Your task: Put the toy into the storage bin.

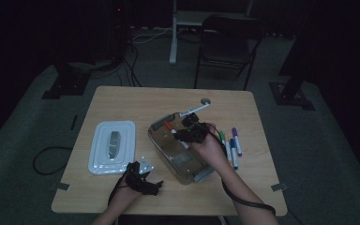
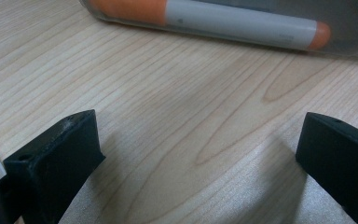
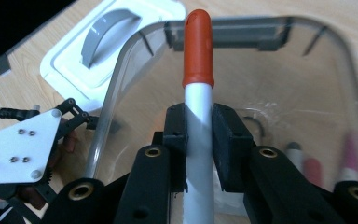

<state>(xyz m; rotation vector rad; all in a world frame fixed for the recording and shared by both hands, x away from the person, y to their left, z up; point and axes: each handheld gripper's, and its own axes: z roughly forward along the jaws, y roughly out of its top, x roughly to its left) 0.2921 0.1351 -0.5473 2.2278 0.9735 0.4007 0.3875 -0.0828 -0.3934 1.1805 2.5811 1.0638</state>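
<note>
Carrying a marker over the box, that's the step in hand. The right gripper has its jaws pinched on the grey barrel of an orange-capped marker, cap pointing away from the hand, and it hangs above the open mouth of the clear plastic box in the middle of the wooden table. In the right gripper view, a few markers already lie at the bottom of that box, blurred, near the lower right corner.

Over on the other side, the left gripper rests low near the table's front edge, jaws spread wide with nothing between them. Its own view looks across bare wood to the box wall, with another orange marker lying just behind the clear plastic.

What the next move seems to call for: lower the marker inside the rim, tip it flat, then let the jaws part so it drops among the others. The rim is the thing to watch, since the marker is long and could catch the far wall or the grey latch if it goes in level.

Room looks generous. The white lid lies off to the left, well apart from the box. More loose markers wait on the table just right of the box, beside the person's right hand, with free wood behind them.
</note>
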